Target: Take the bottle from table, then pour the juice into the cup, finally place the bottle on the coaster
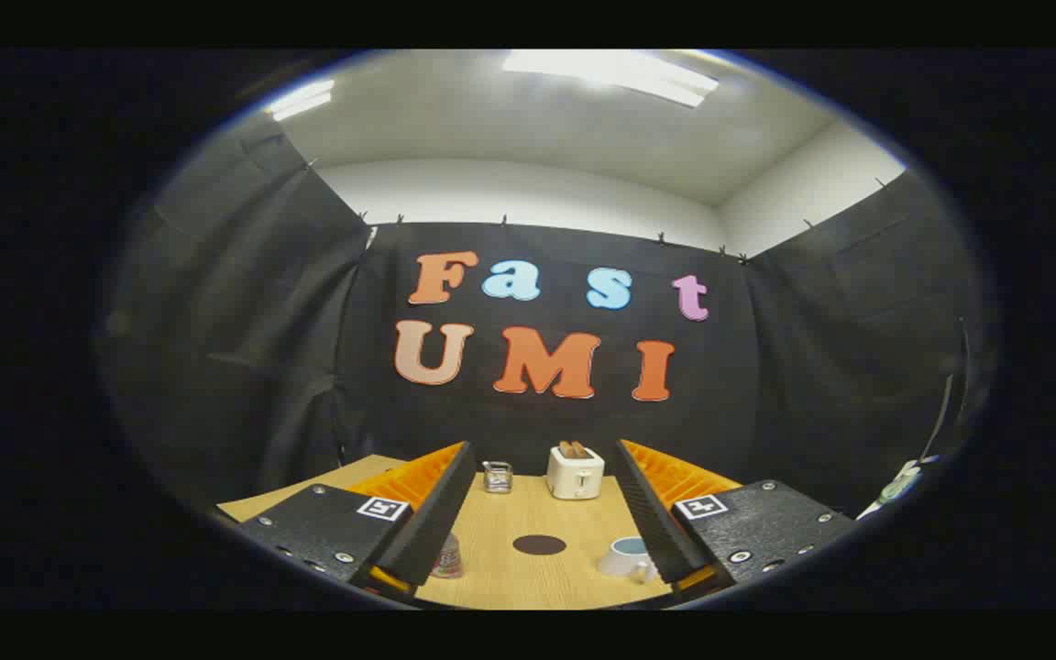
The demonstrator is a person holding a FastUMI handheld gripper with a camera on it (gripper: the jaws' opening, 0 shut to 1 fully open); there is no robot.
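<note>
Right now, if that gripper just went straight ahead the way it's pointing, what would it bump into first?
Probably the white toaster at the table's far end. The gripper is open, holding nothing; the flat dark coaster lies low between its fingers. Depth is hard to judge here.

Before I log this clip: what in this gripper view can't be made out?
- Bottle: gripper view, mostly hidden behind the left finger; juice level unreadable.
- Cup: partly covered by the right finger; contents unclear.
- Small glass object beside the toaster: too small to identify.
- Coaster: a dark disc on the table, material unclear.
- Gripper: open, holding nothing.
</note>
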